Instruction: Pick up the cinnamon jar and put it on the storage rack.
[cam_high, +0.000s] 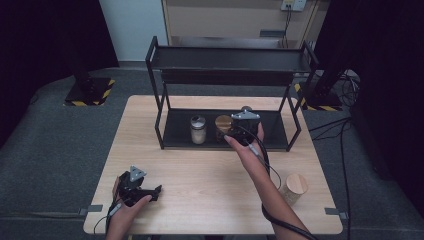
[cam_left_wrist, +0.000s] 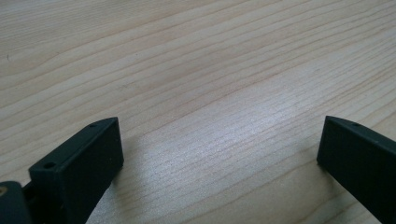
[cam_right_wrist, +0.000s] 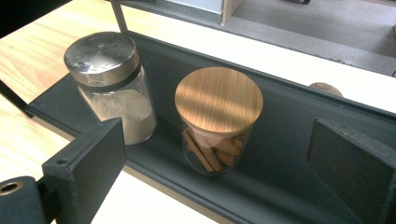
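The worktop carries a black two-tier rack along its far edge, with bare wood across the whole near half. My right gripper reaches over the rack's lower shelf near its right end, jaws spread wide and pinching nothing; the shelf floor beneath them lies bare. Just ahead of those jaws stands a glass jar with a wooden lid, holding brown sticks, and beside it, close but perhaps not touching, a metal-lidded jar half full of pale powder. My left gripper rests near the worktop's near left corner, jaws wide apart over bare wood, gripping nothing. Near the right edge, well apart from both grippers, stands another wooden-lidded jar; I cannot make out its contents.
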